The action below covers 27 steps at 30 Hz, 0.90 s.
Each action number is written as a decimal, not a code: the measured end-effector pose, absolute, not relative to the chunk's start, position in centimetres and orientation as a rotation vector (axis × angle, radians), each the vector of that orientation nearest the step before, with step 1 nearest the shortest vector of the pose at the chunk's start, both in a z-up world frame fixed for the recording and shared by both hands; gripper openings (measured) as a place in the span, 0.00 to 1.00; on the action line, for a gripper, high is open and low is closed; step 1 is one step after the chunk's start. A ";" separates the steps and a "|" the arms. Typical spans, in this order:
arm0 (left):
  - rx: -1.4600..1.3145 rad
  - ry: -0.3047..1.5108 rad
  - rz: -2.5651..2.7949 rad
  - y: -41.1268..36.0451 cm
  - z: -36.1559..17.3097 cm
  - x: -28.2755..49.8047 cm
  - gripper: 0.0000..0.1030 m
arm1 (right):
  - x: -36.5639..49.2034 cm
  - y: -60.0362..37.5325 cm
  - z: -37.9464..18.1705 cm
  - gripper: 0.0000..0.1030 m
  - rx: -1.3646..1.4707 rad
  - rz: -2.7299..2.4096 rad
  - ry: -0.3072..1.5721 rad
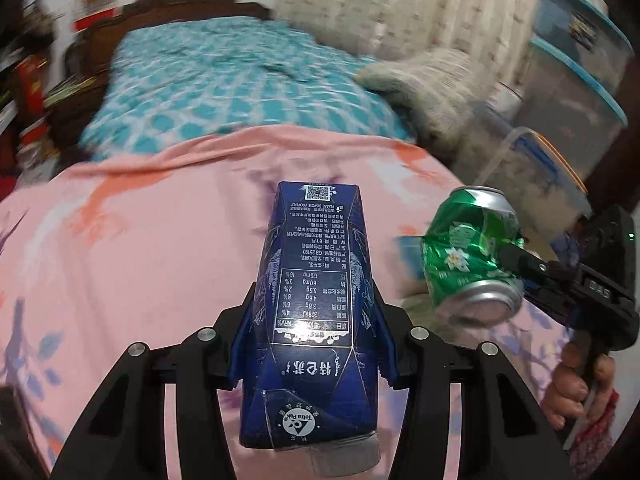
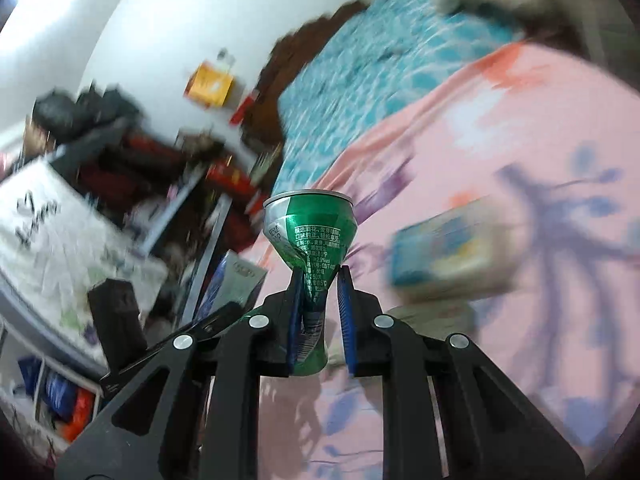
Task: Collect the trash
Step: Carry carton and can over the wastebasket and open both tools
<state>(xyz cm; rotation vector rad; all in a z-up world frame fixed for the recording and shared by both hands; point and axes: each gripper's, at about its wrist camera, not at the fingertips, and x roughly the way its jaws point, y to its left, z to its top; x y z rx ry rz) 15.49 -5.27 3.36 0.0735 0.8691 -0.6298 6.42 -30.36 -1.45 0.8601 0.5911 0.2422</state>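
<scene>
My left gripper [image 1: 314,308] is shut on a dark blue milk carton [image 1: 316,280], held above the pink bed cover [image 1: 140,248]. My right gripper [image 2: 322,280] is shut on a crushed green can [image 2: 308,236], its waist pinched flat between the blue pads. The can [image 1: 468,256] and the right gripper [image 1: 516,264] also show at the right of the left wrist view, with the holding hand [image 1: 576,384] below. A light blue box [image 2: 448,252] lies blurred on the pink cover [image 2: 500,128] to the right of the can.
A teal patterned blanket [image 1: 224,84] and a grey cushion [image 1: 424,80] lie at the far end of the bed. Clear storage bins [image 1: 576,80] stand at the right. A cluttered shelf [image 2: 132,168] and a white board [image 2: 60,236] stand left of the bed.
</scene>
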 end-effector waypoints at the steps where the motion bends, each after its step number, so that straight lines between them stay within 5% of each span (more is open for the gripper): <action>1: 0.091 0.871 -0.657 -6.9 3.6 15.3 0.46 | 5.2 -32.5 -1.6 0.19 0.884 0.205 0.561; 12: 0.332 0.902 -1.156 -38.3 4.8 9.0 0.46 | -12.0 -54.2 -2.8 0.19 0.928 -0.361 0.301; 20: 0.404 0.977 -1.310 -56.7 0.4 5.3 0.47 | -15.6 -63.6 -7.2 0.19 1.009 -0.517 0.317; 21: 0.415 0.984 -1.305 -57.9 -0.3 5.2 0.52 | -15.0 -64.1 -7.8 0.21 1.008 -0.516 0.340; 22: 0.431 1.000 -1.294 -59.3 -1.2 5.0 0.69 | -14.4 -64.5 -8.2 0.22 1.005 -0.523 0.362; 24: 0.449 0.999 -1.250 -60.7 -2.3 5.2 0.74 | -13.5 -65.4 -8.7 0.35 1.011 -0.545 0.388; 25: 0.456 0.999 -1.243 -60.9 -2.4 5.4 0.74 | -13.6 -65.8 -8.9 0.64 1.016 -0.551 0.382; 26: 0.454 1.000 -1.237 -60.8 -2.4 5.7 0.74 | -14.1 -65.6 -8.6 0.74 1.010 -0.571 0.346; 27: 0.441 1.000 -1.234 -60.4 -2.3 6.0 0.74 | -14.4 -65.9 -8.5 0.74 0.998 -0.584 0.323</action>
